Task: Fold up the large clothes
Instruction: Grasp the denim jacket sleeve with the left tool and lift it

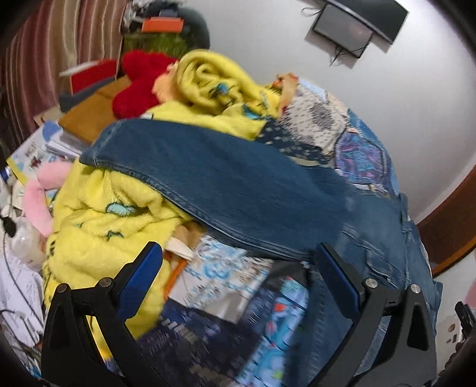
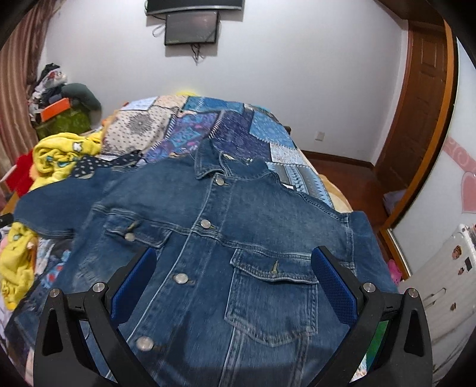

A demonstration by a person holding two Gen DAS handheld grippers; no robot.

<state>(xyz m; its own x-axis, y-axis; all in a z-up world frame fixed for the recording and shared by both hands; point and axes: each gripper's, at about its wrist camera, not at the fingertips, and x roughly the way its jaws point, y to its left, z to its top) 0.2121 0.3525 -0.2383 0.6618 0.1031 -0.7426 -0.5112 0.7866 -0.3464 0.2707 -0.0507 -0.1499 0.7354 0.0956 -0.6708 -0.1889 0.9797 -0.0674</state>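
White walls close off a bedroom where a bed under a patchwork quilt [image 2: 261, 131] fills most of the floor. Nearest the right wrist camera, the right gripper [image 2: 233, 281] hovers over the chest of a denim jacket [image 2: 226, 226], its blue-padded fingers spread wide with nothing between them. That jacket lies front-up on the quilt, buttoned down the middle with a row of metal buttons, two flap pockets across the chest and the collar pointing toward the far wall. Its cloth is mid-blue with paler stitching and faded seams, and it looks fairly flat over the body. One sleeve [image 2: 53, 205] reaches out to the left, ending near a yellow fleece blanket [image 2: 59, 154] heaped at the bed's left side.

From the left wrist camera, the left gripper [image 1: 238, 269] is likewise spread open, holding nothing, poised just above the bedding beside the jacket's lower edge. The same sleeve [image 1: 208, 178] runs across this view, draped over the fleece blanket [image 1: 98, 226], with its cuff lying on the fleece. Beyond it sit a red plush item [image 1: 139, 80] and a pink plush toy [image 1: 41, 193] among papers. Farther back, a dark screen [image 2: 192, 28] hangs on the wall, striped curtains [image 2: 17, 89] hang at the left, and a wooden door [image 2: 416, 98] stands at the right.
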